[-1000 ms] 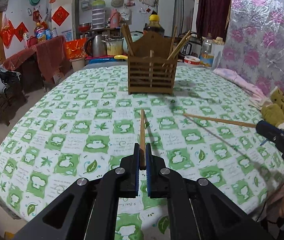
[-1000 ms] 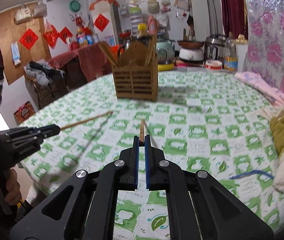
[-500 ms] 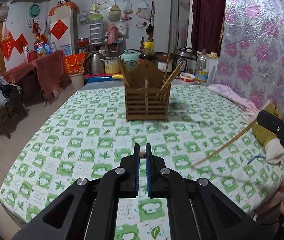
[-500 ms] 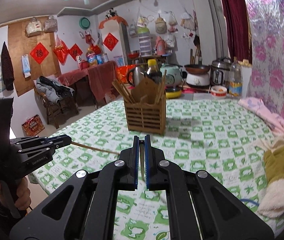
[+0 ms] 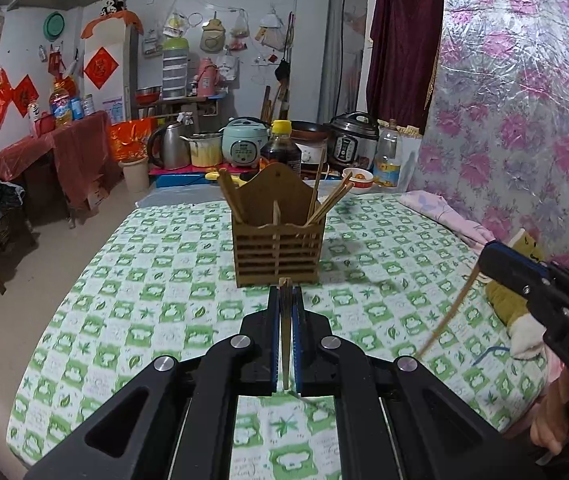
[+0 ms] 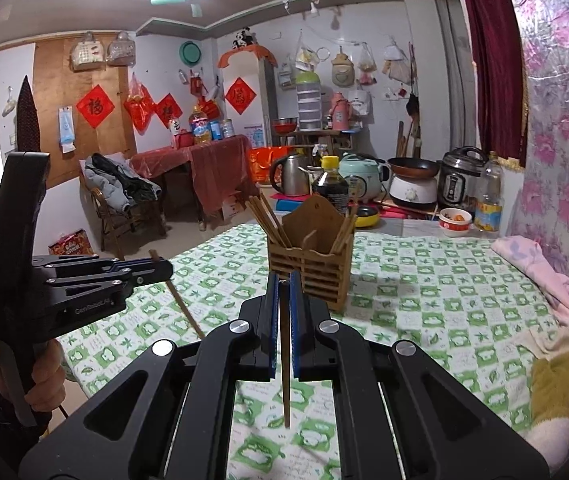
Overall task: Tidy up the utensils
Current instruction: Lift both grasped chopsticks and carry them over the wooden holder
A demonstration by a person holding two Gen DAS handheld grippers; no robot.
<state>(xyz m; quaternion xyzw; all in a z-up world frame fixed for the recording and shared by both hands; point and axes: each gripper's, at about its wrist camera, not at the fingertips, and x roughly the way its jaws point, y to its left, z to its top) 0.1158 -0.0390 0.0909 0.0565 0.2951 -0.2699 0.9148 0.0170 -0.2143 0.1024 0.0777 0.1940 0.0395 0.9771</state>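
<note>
Green-checked cloth table [image 5: 132, 320] | slatted wooden utensil holder [image 5: 278, 252] mid-table | left tool [image 5: 284, 308] clamped on thin wooden chopstick [image 5: 285, 344] | right tool [image 6: 283, 304] clamped on chopstick [image 6: 285, 380] | advised: tilt tips down, aim for open compartment.

right hand-held gripper [image 6: 283, 280] pinches a chopstick [image 6: 285, 364] before the wooden holder [image 6: 312, 268].

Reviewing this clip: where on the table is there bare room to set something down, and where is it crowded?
Bare tablecloth runs from the wooden holder to the near and left edges; another open patch lies between the holder and the pink cloth. The right edge is crowded with the plush toy; behind the table stand the appliances. Both compartments already hold chopsticks.
</note>
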